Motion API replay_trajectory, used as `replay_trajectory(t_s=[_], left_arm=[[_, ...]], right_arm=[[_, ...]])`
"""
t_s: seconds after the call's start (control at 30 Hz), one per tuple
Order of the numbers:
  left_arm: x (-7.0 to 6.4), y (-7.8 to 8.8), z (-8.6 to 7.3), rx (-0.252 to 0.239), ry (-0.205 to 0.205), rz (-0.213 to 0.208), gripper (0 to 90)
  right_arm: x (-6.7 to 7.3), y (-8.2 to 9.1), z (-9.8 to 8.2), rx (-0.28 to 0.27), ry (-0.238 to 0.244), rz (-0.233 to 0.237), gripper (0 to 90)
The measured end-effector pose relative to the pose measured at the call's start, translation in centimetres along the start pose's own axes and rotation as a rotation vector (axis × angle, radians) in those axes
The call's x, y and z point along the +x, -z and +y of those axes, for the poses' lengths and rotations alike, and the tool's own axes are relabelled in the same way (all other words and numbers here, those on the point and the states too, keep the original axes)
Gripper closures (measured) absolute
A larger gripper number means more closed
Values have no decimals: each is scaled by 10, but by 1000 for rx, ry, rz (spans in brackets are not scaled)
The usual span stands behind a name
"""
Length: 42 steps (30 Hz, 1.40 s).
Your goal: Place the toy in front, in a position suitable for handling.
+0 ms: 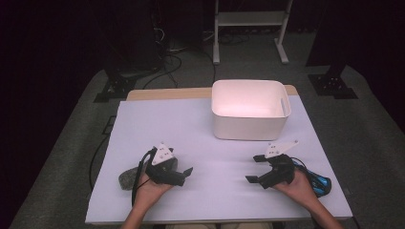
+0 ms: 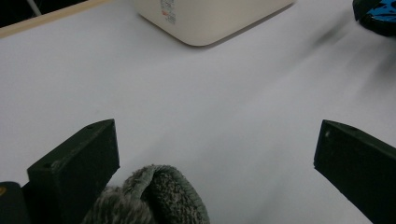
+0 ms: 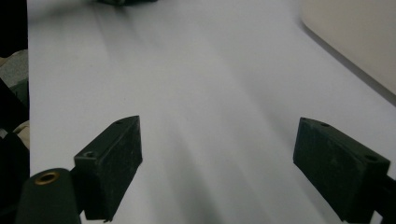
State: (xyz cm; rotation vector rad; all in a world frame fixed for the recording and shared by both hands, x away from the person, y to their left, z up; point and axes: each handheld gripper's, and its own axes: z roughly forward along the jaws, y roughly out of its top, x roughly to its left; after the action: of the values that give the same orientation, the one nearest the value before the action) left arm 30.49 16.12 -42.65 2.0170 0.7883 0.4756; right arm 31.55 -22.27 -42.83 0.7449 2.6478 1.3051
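My left gripper (image 1: 179,172) rests low at the near left of the white table sheet (image 1: 200,138), held in a hand. Its jaws stand wide open in the left gripper view (image 2: 217,133). A grey knitted item (image 1: 128,179) lies under and behind it, and its fuzzy rim (image 2: 154,198) shows low between the jaws, close to the left one, with no pad pressing on it. My right gripper (image 1: 254,169) sits at the near right, pointing left. It is open (image 3: 218,126) with only bare sheet between the jaws.
A white plastic bin (image 1: 250,109) stands at the back centre-right of the sheet; its wall shows in the gripper views (image 2: 210,21) (image 3: 359,42). A blue and black object (image 1: 321,185) lies by the right hand (image 2: 379,15). Dark floor and stands surround the table.
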Motion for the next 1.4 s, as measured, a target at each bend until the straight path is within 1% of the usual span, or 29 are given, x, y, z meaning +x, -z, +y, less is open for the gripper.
replay_trajectory(t_s=[0.07, 0.1, 0.27, 0.3, 0.33, 0.37, 0.5, 0.53, 0.8, 1.03, 1.13, 1.4], left_arm=[[0, 0, 0, 1, -2, 2, 0], [-1, 0, 0, -1, -2, 2, 0], [-2, 0, 0, 1, -4, 1, 0], [-2, 0, 1, 4, -8, -1, 0], [-2, 0, 1, 4, -8, -1, 0], [-2, -1, 1, 4, -10, -1, 0], [-2, -1, 1, 11, -13, 2, 0], [-3, -1, 1, 10, -14, 3, 0], [-3, -1, 1, 10, -14, 3, 0], [-2, -1, 1, 16, -17, 2, 0], [-2, -1, 1, 16, -14, 0, 0], [-3, -2, 1, 16, -14, -3, 0]], right_arm=[[-1, 1, 1, 5, 2, -3, 143], [-2, 5, 4, 19, 7, -6, 143], [-4, 13, 10, 33, 20, -9, 142], [-6, 18, 13, 34, 24, -13, 142], [-6, 18, 13, 34, 24, -13, 142], [-8, 24, 16, 37, 21, -14, 143], [-11, 30, 18, 46, 28, -23, 142], [-13, 35, 19, 52, 27, -25, 143], [-18, 46, 17, 61, 12, -37, 143], [-21, 54, 13, 75, 7, -51, 142], [-23, 61, 10, 75, -5, -56, 142], [-25, 69, 5, 84, -15, -73, 142]])
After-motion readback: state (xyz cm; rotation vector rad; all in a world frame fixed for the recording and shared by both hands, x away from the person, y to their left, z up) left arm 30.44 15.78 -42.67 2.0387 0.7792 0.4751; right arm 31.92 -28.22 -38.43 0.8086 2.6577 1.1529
